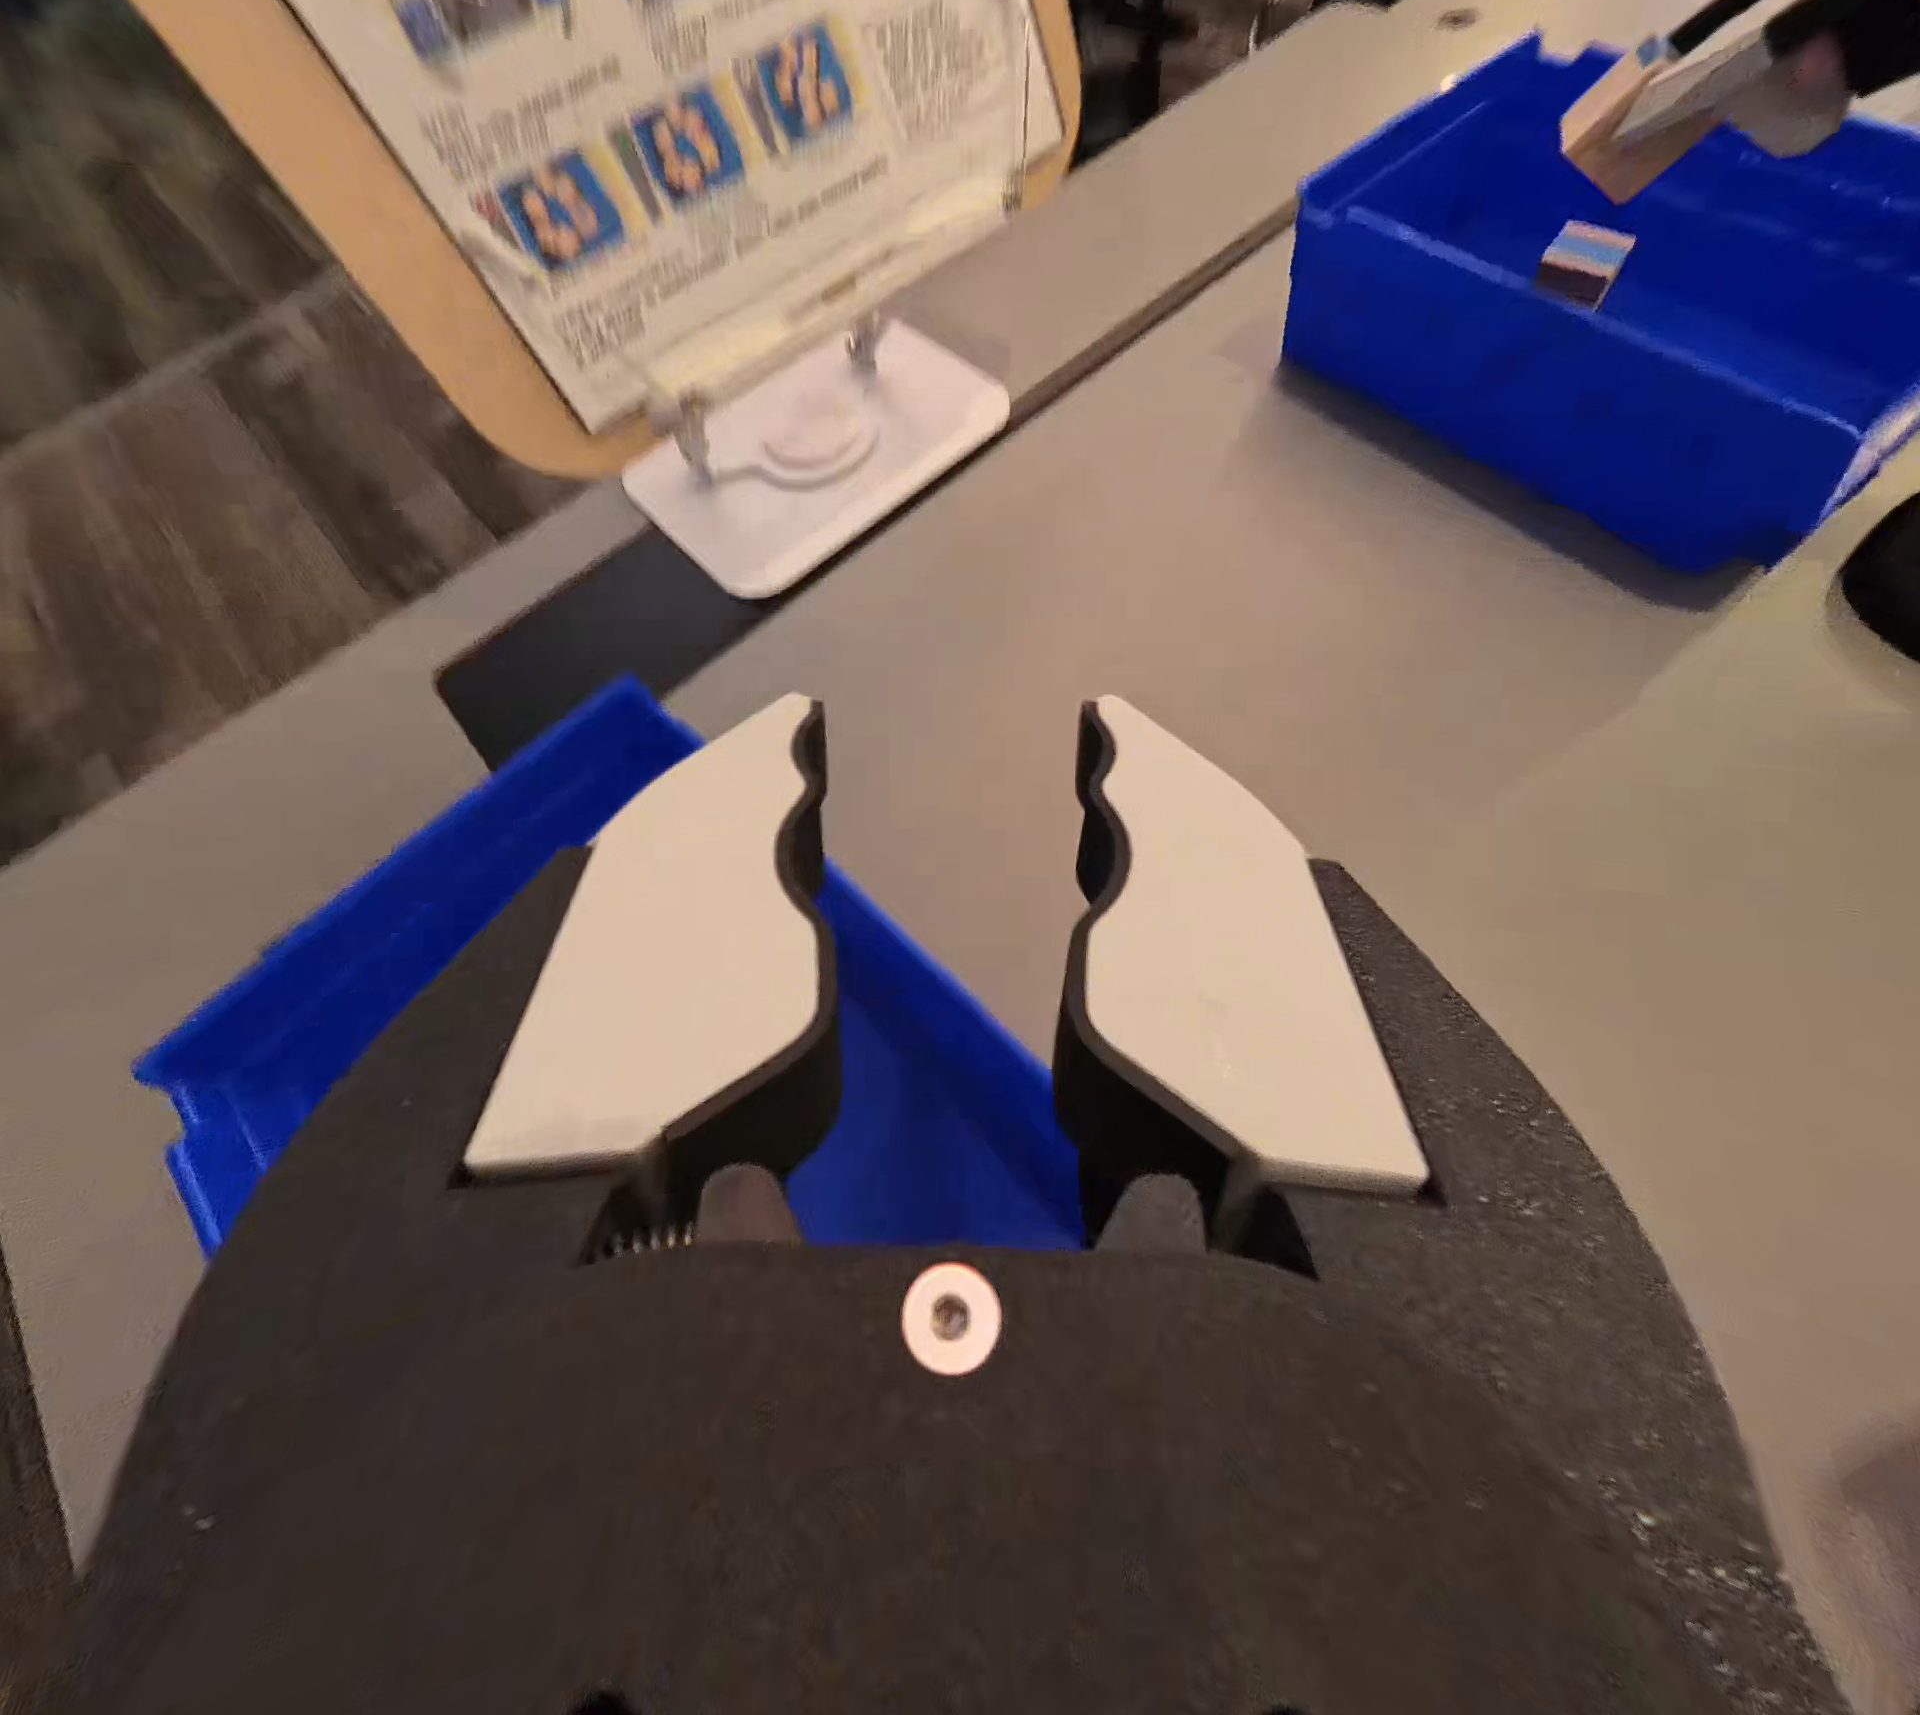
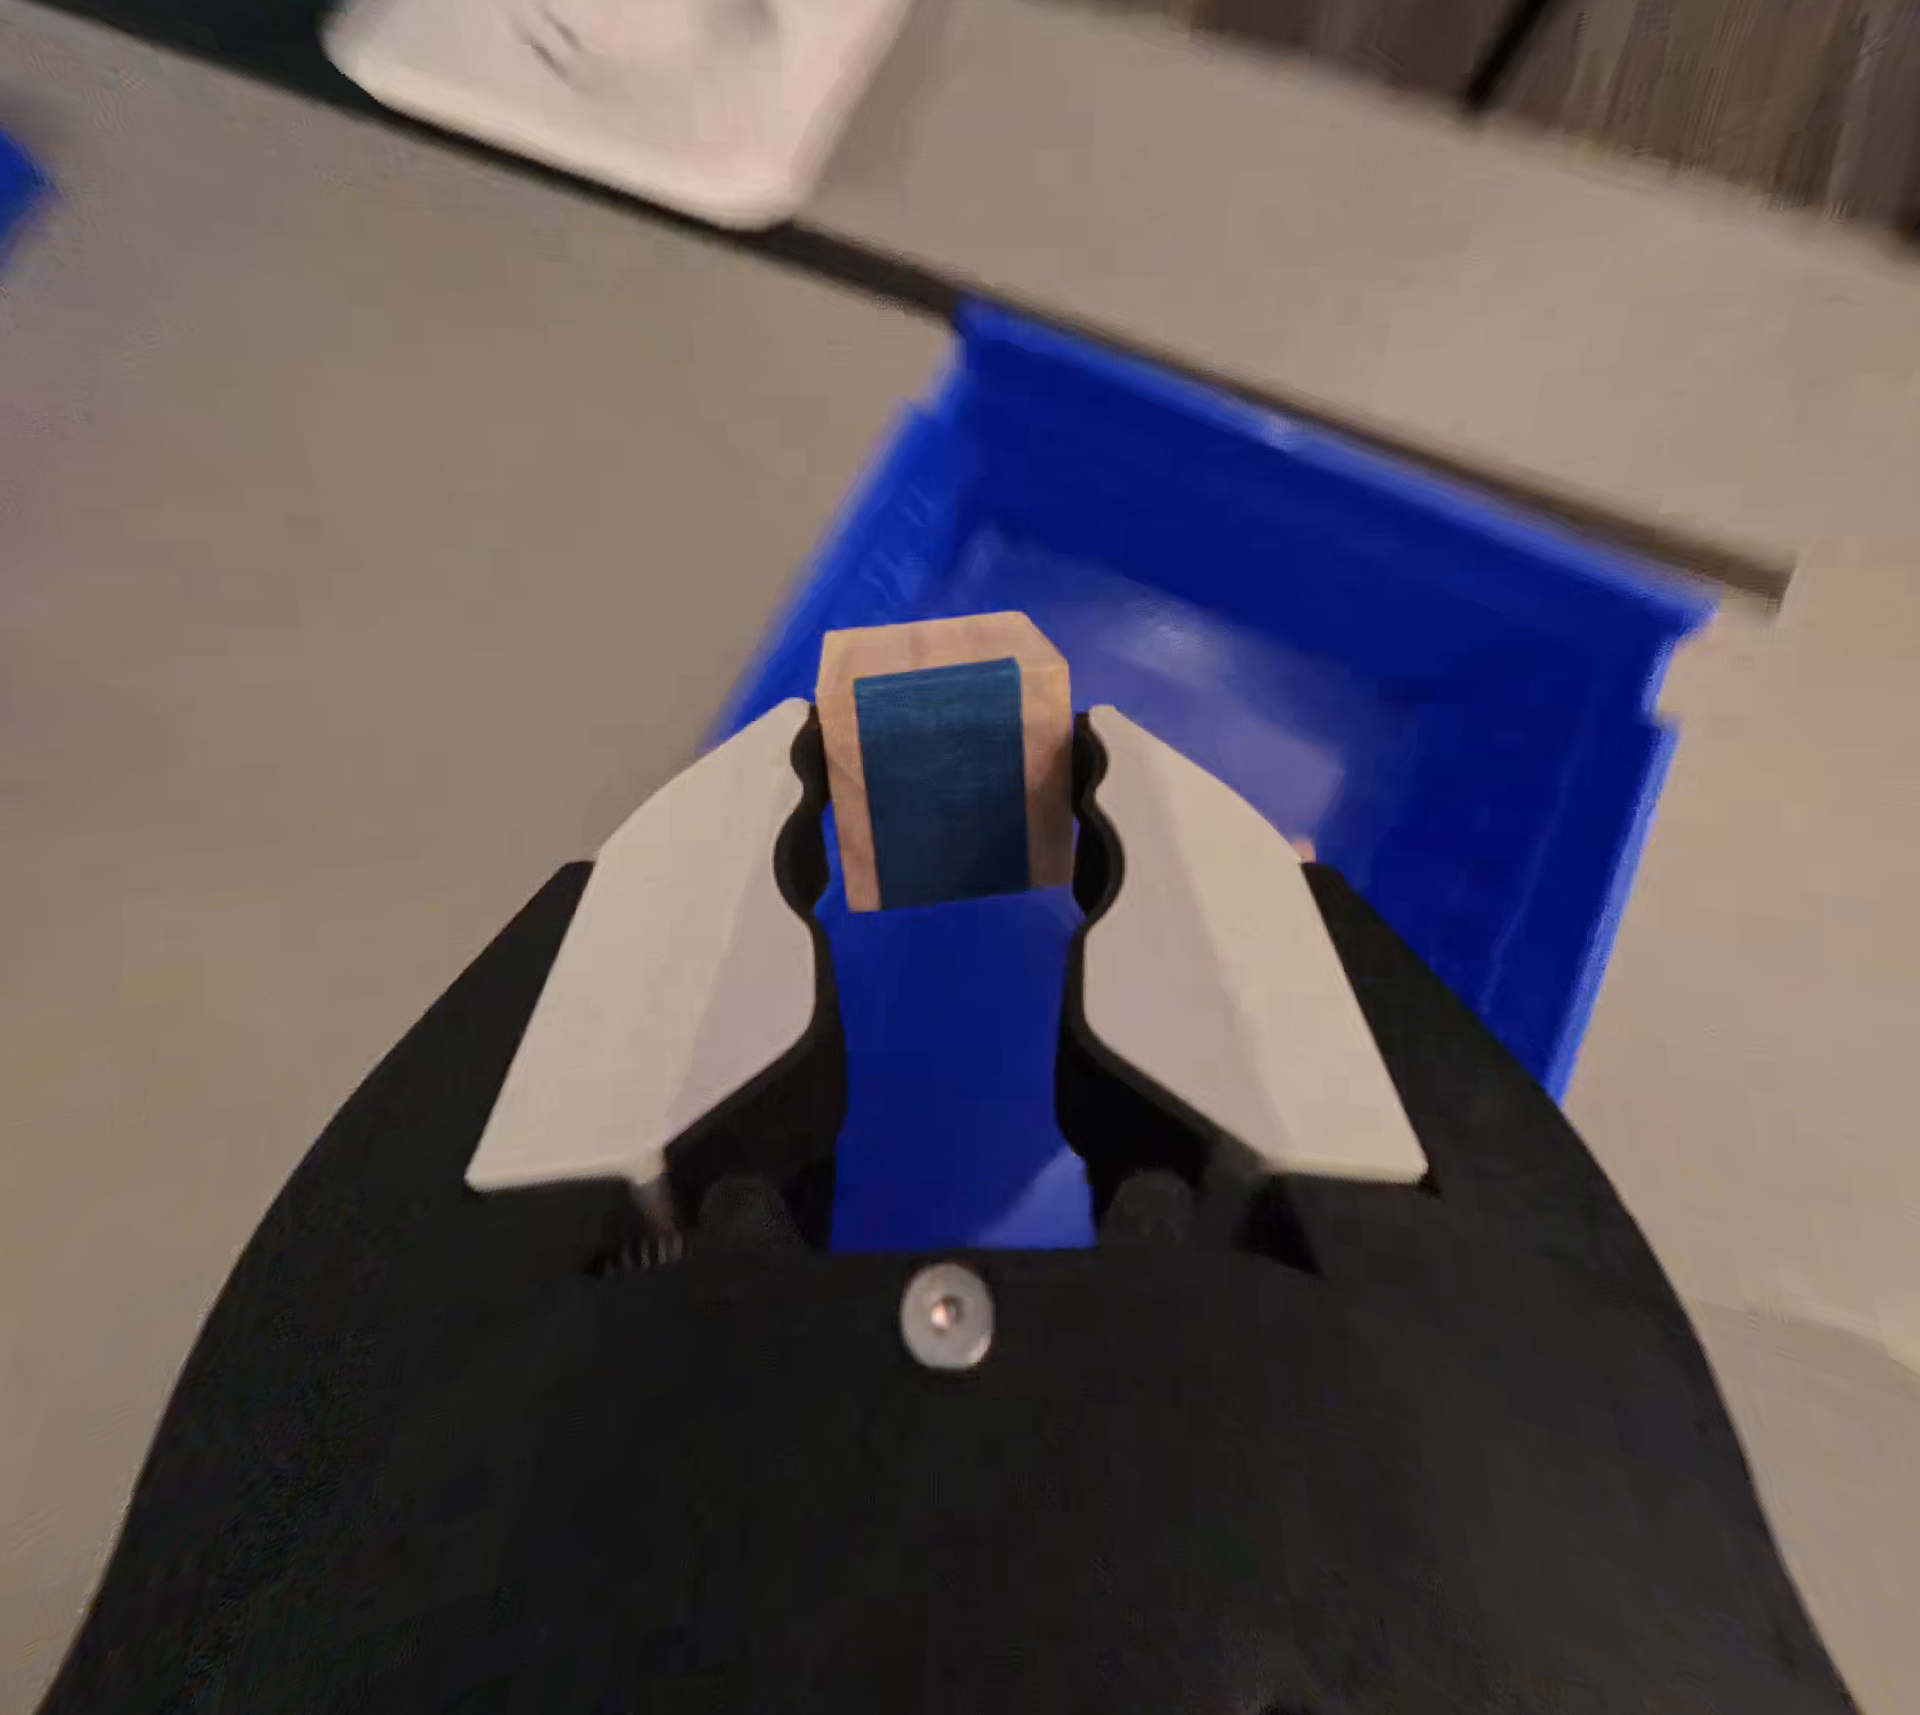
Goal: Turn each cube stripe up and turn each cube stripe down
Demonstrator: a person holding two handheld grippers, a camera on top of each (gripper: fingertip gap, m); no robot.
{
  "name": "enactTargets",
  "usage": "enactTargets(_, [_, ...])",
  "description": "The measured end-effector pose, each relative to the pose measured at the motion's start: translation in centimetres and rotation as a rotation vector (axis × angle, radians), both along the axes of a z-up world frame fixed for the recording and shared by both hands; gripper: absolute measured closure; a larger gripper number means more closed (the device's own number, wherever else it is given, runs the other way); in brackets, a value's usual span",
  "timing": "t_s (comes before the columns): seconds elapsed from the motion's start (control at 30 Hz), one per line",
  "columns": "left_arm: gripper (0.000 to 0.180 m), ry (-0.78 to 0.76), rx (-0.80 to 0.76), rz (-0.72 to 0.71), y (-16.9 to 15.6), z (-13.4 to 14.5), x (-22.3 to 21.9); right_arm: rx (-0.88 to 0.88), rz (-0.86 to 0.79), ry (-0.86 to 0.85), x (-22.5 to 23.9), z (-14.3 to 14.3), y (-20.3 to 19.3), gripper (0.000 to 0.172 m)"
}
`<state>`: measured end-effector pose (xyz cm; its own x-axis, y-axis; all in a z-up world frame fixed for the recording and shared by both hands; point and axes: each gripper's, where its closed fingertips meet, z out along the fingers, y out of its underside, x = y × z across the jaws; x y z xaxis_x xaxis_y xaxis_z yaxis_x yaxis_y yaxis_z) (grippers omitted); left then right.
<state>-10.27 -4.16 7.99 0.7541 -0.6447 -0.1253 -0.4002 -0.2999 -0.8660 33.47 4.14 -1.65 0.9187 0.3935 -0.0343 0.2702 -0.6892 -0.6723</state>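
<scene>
Wooden cubes — two | blue bins — two | tongs — two

A grey counter is carrying everything in view. A white stand is sitting near the counter's far edge and is holding up a tan board that is leaning back. A printed sheet with coloured pictures is lying against the board; it is appearing blurred. A black strip is running along the counter just beside the stand's base. Dark wood-grain flooring is showing beyond the counter's edge. In the right wrist view the white stand is appearing blurred at the upper left.
</scene>
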Motion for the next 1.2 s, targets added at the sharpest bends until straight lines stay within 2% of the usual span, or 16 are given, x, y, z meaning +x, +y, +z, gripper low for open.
enactTargets(0.07, [0.133, 0.03, -0.074, 0.061, 0.3, -1.2, -1.9, -0.191, -0.07, -0.049, 2.1, -4.8, 0.3, 0.126])
enactTargets(0.13, [0.133, 0.101, -0.103, 0.173, 1.1, -2.4, -4.7, -0.32, -0.09, -0.076, 2.7, -8.1, 0.2, 0.126])
enactTargets(0.23, [0.133, 0.206, -0.19, 0.304, 1.5, -4.7, -8.5, -0.387, -0.145, -0.116, 3.6, -10.7, 0.6, 0.125])
enactTargets(0.37, [0.135, 0.273, -0.313, 0.393, 1.6, -7.1, -11.2, -0.421, -0.168, -0.124, 3.7, -12.4, 0.9, 0.125])
enactTargets(0.53, [0.135, 0.301, -0.379, 0.481, 1.6, -8.4, -13.4, -0.407, -0.157, -0.146, 3.6, -12.4, 1.1, 0.122])
enactTargets(0.67, [0.134, 0.4, -0.578, 0.591, -0.6, -11.7, -16.6, -0.326, -0.132, -0.125, 2.9, -10.4, 1.7, 0.118])
enactTargets(0.8, [0.133, 0.392, -0.8, 0.642, -2.3, -14.8, -17.7, -0.251, -0.098, -0.087, 1.9, -8.5, 2.0, 0.118])
enactTargets(0.93, [0.133, 0.401, -0.791, 0.619, -0.9, -15.9, -17.9, -0.238, -0.071, -0.089, 1.4, -8.2, 2.0, 0.117])
enactTargets(1.2, [0.134, 0.605, -0.701, 0.42, 0.7, -17.5, -17.8, -0.256, -0.02, -0.108, 0.8, -8.9, 1.8, 0.116])
